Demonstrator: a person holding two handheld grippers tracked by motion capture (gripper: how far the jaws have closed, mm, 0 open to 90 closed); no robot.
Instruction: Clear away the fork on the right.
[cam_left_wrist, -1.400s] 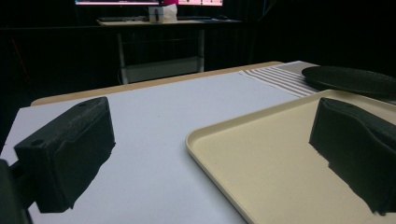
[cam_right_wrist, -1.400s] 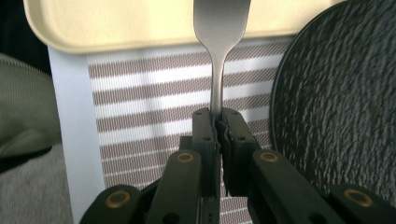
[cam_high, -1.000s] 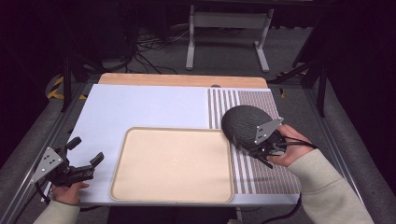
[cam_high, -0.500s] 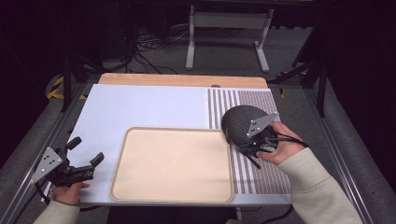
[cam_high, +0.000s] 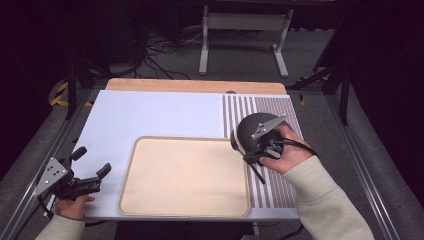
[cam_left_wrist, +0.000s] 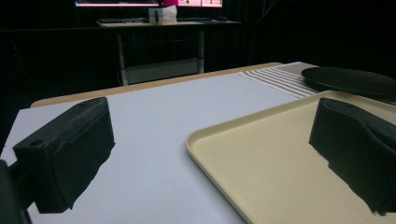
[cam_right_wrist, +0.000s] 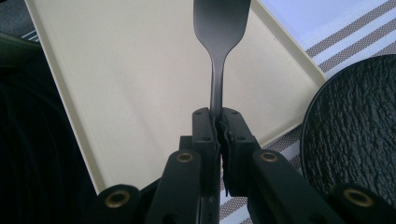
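Right gripper (cam_right_wrist: 218, 122) pinching black fork (cam_right_wrist: 218, 28), carrying it left since 1 second ago, head now over beige tray (cam_right_wrist: 116, 70). Left gripper (cam_high: 91, 172) resting with fingers spread.

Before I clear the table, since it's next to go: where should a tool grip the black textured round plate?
Grip the black textured round plate by its thin rim, coming in low from the open striped-mat side; it lies flat and shallow, so only the edge fits between jaws.

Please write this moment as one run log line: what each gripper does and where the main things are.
right gripper: shut on black fork, over tray edge | left gripper: open, holds nothing, beside tray | black plate: on striped mat, right of tray
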